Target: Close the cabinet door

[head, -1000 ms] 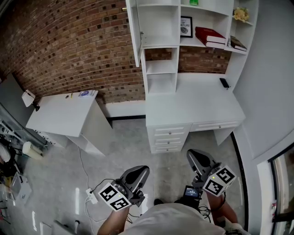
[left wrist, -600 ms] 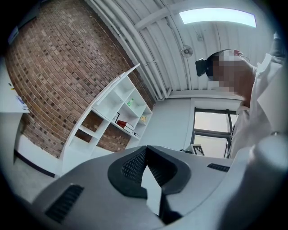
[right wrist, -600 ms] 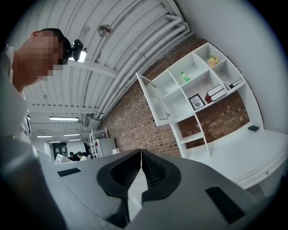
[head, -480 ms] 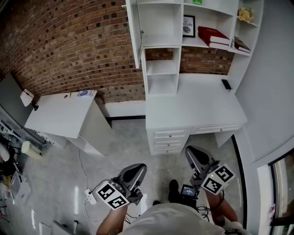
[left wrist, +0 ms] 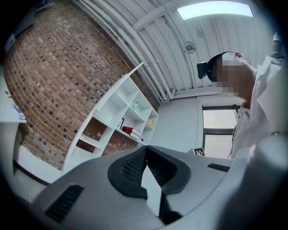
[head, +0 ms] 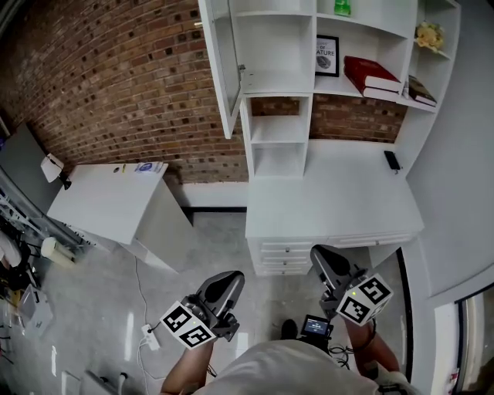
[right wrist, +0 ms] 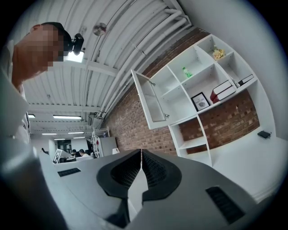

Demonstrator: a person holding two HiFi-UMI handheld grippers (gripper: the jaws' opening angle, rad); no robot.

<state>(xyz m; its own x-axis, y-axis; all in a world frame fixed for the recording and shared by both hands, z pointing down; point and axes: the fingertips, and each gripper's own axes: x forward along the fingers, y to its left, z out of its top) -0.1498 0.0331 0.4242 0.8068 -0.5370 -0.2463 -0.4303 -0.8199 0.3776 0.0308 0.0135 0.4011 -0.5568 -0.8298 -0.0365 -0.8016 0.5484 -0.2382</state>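
DESK CORNER, HEAD VIEW FROM ABOVE: I stand on the grey floor (head: 116, 308) facing a white desk (head: 332, 193) w/ a white shelf unit (head: 274, 116) on top and a brick wall (head: 108, 77) behind.

My left claw (head: 225, 284) and right claw (head: 327, 262) sit low in frame, side by side, both near the desk's drawers (head: 282, 248) but touching nothing. Both are closed tight & empty: the left gripper view and the right gripper view each show ribbed pads meeting tip to tip, w/ nothing between them.

The cabinet door (head: 219, 69), the object of the job, stands wide open at the unit's upper left. It juts out from that compartment into the room, its thin edge toward me. It is high up & well apart from both claws.

On the open shelves to the door's right are a green bottle (head: 342, 8), a framed picture (head: 327, 55) & a red book (head: 374, 75). A small dark item (head: 392, 160) lies on the desk top, right side. A white side table (head: 108, 197) stands against the wall at left.
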